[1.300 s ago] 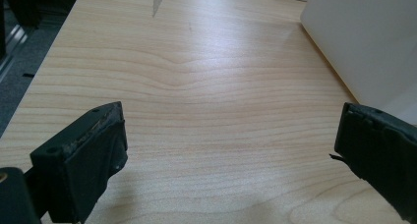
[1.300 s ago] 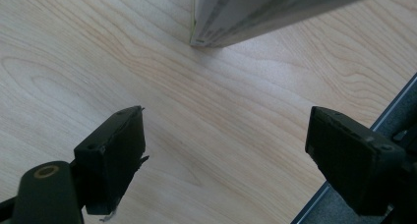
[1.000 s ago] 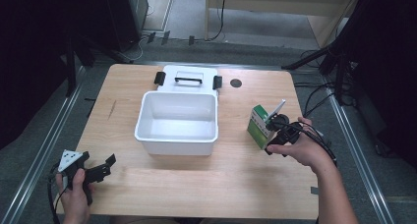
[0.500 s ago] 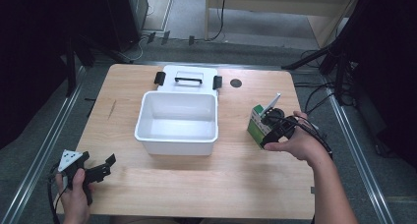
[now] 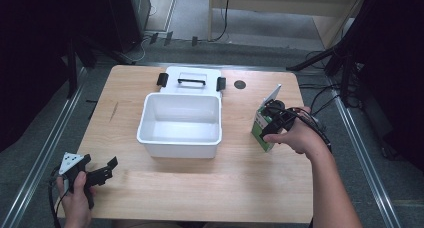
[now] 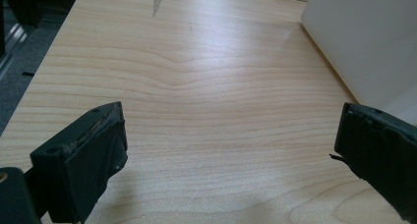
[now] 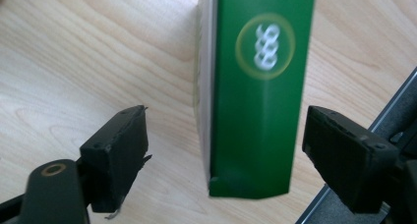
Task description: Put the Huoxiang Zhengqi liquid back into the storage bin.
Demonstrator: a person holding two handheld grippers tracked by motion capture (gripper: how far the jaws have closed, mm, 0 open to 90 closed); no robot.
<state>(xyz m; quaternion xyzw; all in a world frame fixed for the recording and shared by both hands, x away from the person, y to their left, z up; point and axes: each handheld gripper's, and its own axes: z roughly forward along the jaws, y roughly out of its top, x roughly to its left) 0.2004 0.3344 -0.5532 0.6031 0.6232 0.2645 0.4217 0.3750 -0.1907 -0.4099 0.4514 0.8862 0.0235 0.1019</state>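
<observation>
Nearest to me, my left gripper [image 5: 102, 169] sits by the front-left corner of the table [image 5: 200, 188], well short of and to the left of the white bin [image 5: 181, 124]; it has not shifted from where it was a second ago. Its jaws stand wide apart with nothing between them, and in the left gripper view I see pale, fine-grained wood [image 6: 196, 86] between the matte black pads [image 6: 93, 155], with the bin's smooth white wall [image 6: 364, 42] at the right edge.

To the right of the bin, my right gripper [image 5: 275, 122] has moved: over the last second the hand [image 5: 295, 135] slid it leftward, toward the bin, and the green carton [image 5: 264, 128] now lies between the jaws. In the right gripper view the jaws are spread on either side of the carton [image 7: 258, 96], with a gap at each pad [image 7: 120, 150], so it is released, not gripping. The carton is a tall, glossy green cardboard box with a round pale emblem, standing upright on the wood, its top flap open and tilted.

The bin itself is a rectangular, smooth plastic tub, empty. Just behind it lies its white lid [image 5: 191, 78], with a black handle and black clips at both ends. Right of the lid is a small dark round hole [image 5: 240, 84] in the tabletop.
</observation>
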